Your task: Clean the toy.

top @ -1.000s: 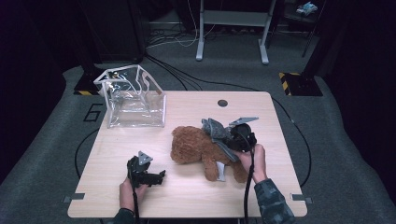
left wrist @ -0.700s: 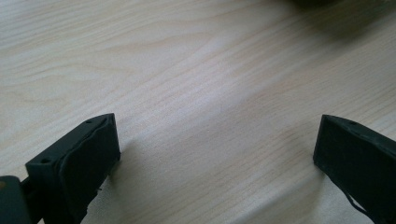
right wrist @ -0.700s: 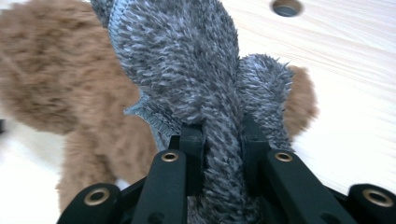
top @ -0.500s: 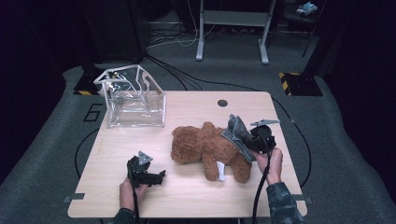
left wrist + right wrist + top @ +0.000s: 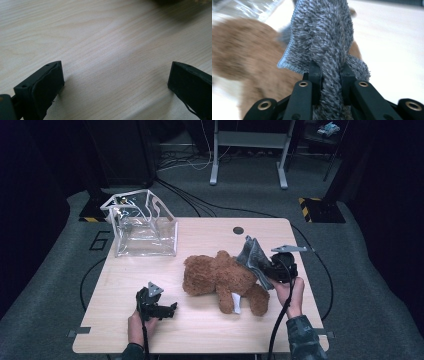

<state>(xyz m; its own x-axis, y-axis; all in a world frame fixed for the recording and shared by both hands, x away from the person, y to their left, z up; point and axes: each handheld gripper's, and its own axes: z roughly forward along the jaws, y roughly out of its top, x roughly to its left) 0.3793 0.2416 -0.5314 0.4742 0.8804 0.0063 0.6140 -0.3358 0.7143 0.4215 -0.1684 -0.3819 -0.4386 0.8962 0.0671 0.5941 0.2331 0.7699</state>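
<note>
**Grey cloth pinched above the bear's legs**

Standing at the far left of the worktop (image 5: 210,232), a clear plastic bag (image 5: 145,227) with white handles sat upright, its mouth open. Nearer the person, the left claw (image 5: 167,310) rested low on the bare wood, its jaws spread wide with nothing between them; in the left gripper view the left claw (image 5: 115,82) showed only pale wood grain between its two black pads. Toward the middle lay a brown teddy bear (image 5: 220,277), shaggy and stretched out on the worktop, head to the left, with a white tag by its legs. At the right, the right claw (image 5: 265,270) was closed on a grey cloth (image 5: 252,255), which stood up in crumpled folds just over the bear's rear. Seen from the right gripper view, the cloth (image 5: 324,37) was fuzzy, looped microfibre, mottled grey, with a stitched pale-blue hem, bunched tight between the right claw (image 5: 329,75) and rising above it.
</note>
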